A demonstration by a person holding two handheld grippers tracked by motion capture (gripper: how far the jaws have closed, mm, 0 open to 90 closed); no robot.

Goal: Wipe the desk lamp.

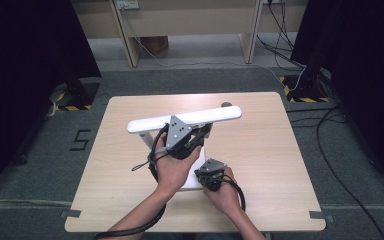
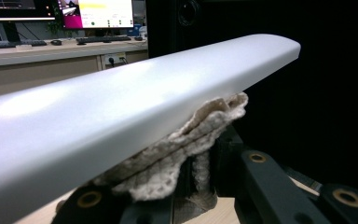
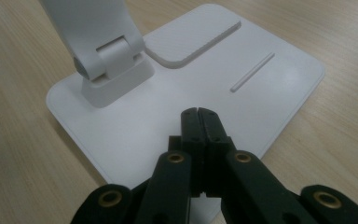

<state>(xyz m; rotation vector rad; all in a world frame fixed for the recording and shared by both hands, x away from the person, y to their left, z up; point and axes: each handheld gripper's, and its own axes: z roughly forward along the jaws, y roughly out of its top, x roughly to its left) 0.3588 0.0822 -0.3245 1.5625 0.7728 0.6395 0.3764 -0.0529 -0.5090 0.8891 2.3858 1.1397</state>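
A white desk lamp stands on the table, its long head bar (image 1: 185, 119) (image 2: 121, 116) level above the flat white base (image 1: 192, 184) (image 3: 135, 126). My left gripper (image 1: 200, 134) (image 2: 196, 186) is shut on a beige cloth (image 2: 186, 140), and the cloth is bunched against the underside of the head bar. My right gripper (image 1: 205, 172) (image 3: 199, 114) is shut with nothing between its jaws; its tips rest on the base near the front edge. The lamp's arm hinge (image 3: 107, 60) rises from the base just beyond the tips.
The light wooden table (image 1: 260, 150) has bare room on both sides of the lamp. Black cables (image 1: 330, 130) trail on the grey floor at the right. Dark curtains hang on both sides, and desk legs (image 1: 125, 35) stand behind the table.
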